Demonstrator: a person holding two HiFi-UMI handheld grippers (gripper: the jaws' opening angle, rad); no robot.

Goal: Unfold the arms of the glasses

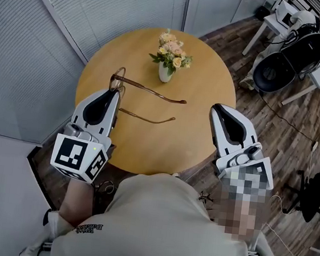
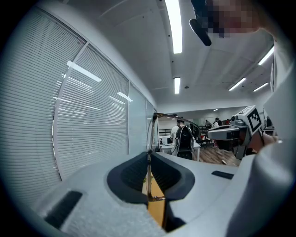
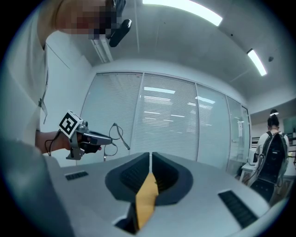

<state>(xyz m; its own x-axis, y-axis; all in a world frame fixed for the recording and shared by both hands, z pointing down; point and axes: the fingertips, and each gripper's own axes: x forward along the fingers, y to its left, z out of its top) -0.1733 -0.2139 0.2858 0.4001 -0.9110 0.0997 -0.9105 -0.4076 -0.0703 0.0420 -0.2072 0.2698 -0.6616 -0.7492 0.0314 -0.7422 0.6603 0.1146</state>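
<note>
The left gripper [image 1: 113,93] has its jaws pinched shut on the glasses [image 1: 152,92]. It holds them by the thin front rim, right at its tips. In the left gripper view, the rim [image 2: 149,139] stands up straight in the narrow slit between the jaws. I think it grips the front part so that the two arms are free to swing.

Both arms of the glasses reach out sideways from the left gripper's tips, toward the right gripper [image 1: 216,109]. One arm is farther from the person and one is nearer. They both look opened out, so the job seems to be about done. The glasses are low over the table [image 1: 208,78], but I cannot tell if they touch it.

The right gripper has its jaws together and nothing in them. In its own view, only the yellow table top shows through the slit. It is well apart from the ends of the arms, maybe so that it does not bump them.

A little vase of flowers [image 1: 168,59] stands just past the glasses, ahead of the left gripper's tips. The glasses should be put down away from it.
</note>
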